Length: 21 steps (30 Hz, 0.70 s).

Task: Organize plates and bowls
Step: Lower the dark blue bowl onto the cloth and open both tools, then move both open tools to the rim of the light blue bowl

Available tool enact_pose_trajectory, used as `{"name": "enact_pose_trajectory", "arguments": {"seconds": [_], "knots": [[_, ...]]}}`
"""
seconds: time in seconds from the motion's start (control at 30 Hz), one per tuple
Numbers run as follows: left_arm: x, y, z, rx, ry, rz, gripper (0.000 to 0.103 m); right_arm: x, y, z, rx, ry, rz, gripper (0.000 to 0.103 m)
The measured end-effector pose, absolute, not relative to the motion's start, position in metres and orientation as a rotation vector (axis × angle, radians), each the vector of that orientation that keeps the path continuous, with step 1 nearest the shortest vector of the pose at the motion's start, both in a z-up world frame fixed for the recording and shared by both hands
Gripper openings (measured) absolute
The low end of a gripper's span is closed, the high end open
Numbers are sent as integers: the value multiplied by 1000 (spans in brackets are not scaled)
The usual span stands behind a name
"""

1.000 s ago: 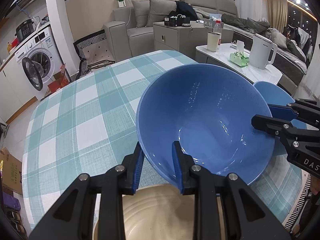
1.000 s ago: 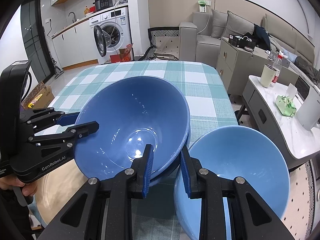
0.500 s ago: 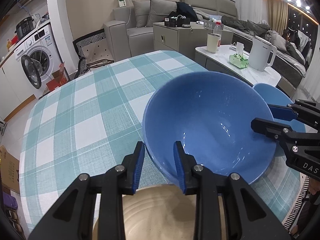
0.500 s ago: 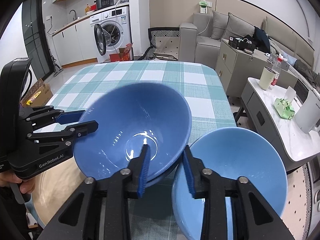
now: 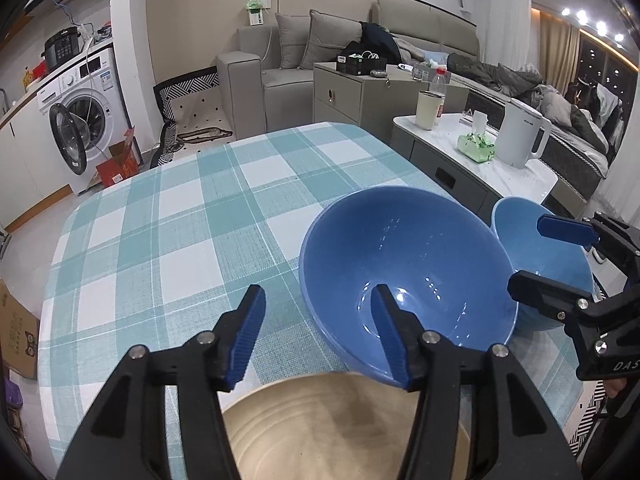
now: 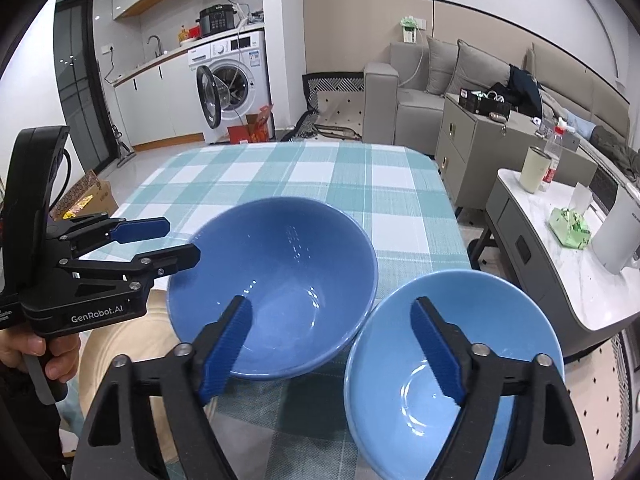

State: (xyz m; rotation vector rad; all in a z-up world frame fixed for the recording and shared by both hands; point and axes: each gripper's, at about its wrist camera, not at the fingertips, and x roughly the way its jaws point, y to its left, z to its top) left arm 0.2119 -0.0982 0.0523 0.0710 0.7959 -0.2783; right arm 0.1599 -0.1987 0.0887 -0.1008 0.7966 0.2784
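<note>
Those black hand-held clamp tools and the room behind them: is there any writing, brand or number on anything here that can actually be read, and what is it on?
"GenRobot.AI": white lettering on the body of the left gripper, seen from the right wrist.
"DAS": white letters, cut off at the picture's edge, on the body of the right gripper, seen from the left wrist.
Too small or blurred to read: kettle label, washing machine stickers, bottle label, cardboard box print.

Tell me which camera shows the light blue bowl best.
The right wrist view: the light blue bowl sits close, its inside and most of its rim in sight, partly crossed by the right gripper. The left wrist view shows only part of it, behind the dark blue bowl.
</note>
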Motion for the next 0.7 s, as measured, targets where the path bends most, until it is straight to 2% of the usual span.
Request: {"name": "enact_pose_trajectory", "arguments": {"seconds": [0.03, 0.1, 0.2, 0.37, 0.7], "knots": [[211, -98, 54, 68, 792, -283, 59, 159, -199, 90, -100, 794, 280, 88], [208, -97, 57, 62, 774, -281, 81, 158, -199, 92, -97, 792, 269, 93], [201, -95, 64, 61, 717, -279, 96, 155, -199, 94, -92, 781, 241, 99], [197, -94, 73, 49, 695, -290, 99, 151, -206, 97, -66, 781, 222, 102], [188, -100, 78, 43, 689, -302, 100, 126, -222, 100, -41, 766, 223, 102]]}}
